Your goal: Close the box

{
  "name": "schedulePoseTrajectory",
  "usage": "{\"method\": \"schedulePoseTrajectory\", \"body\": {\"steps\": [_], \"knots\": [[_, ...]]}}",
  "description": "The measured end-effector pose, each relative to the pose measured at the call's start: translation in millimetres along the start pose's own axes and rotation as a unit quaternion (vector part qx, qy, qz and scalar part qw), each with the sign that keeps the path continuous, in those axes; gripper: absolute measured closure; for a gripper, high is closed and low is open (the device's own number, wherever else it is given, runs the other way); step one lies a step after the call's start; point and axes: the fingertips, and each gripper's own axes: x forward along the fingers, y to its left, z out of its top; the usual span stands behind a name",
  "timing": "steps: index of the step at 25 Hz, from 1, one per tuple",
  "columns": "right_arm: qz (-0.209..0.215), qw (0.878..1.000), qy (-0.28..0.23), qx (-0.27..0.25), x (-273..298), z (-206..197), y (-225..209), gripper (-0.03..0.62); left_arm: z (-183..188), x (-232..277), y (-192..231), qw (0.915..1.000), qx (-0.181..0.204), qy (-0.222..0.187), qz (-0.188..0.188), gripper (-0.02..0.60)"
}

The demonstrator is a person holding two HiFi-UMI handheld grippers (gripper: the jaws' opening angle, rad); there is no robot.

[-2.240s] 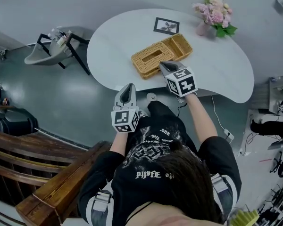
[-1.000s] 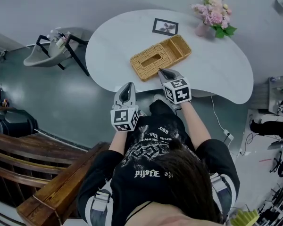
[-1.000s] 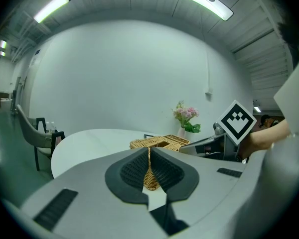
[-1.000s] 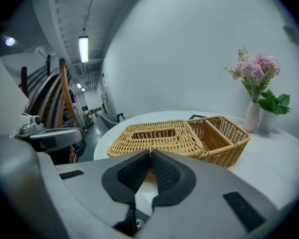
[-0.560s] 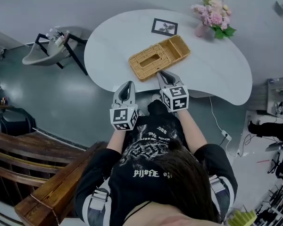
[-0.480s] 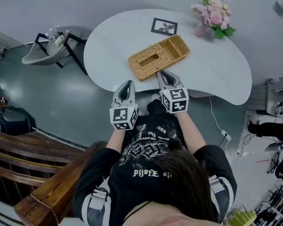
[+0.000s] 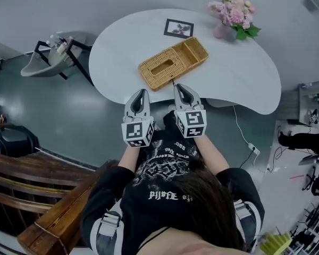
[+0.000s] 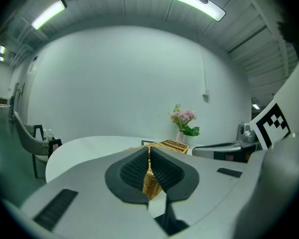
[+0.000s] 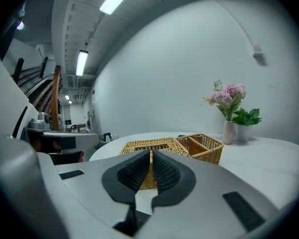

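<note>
A long wicker box (image 7: 173, 62) lies on the white table (image 7: 244, 73). Its slotted lid (image 7: 159, 68) covers the left part, and the right compartment (image 7: 195, 49) stands open and empty. Both grippers hover side by side off the table's near edge, close to my body, pointing at the box. The left gripper (image 7: 140, 92) is shut on nothing. The right gripper (image 7: 179, 86) is shut and empty too, its tips just short of the box's near side. In the left gripper view the box (image 8: 169, 144) shows past the shut gripper (image 8: 149, 151). The right gripper view has it (image 9: 154, 146) beyond the closed gripper (image 9: 151, 156).
A vase of pink flowers (image 7: 229, 15) stands at the table's far right. A black-framed card (image 7: 178, 28) lies behind the box. A grey chair (image 7: 48, 62) stands on the floor to the left, and a wooden bench (image 7: 42, 195) is at the lower left.
The right gripper has drawn back from the box's near edge toward my body and now sits level with the left gripper. The left gripper has barely moved.
</note>
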Motion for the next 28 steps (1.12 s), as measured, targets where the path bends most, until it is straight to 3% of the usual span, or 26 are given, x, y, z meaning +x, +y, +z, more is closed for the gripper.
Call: {"method": "schedulePoseTrajectory", "body": {"steps": [28], "knots": [[-0.01, 1.0, 0.001, -0.021, -1.3, -0.4, -1.0, 0.569, -1.5, 2.2, -5.3, 0.9999, 0.009, 0.003, -0.008, 0.552]]}}
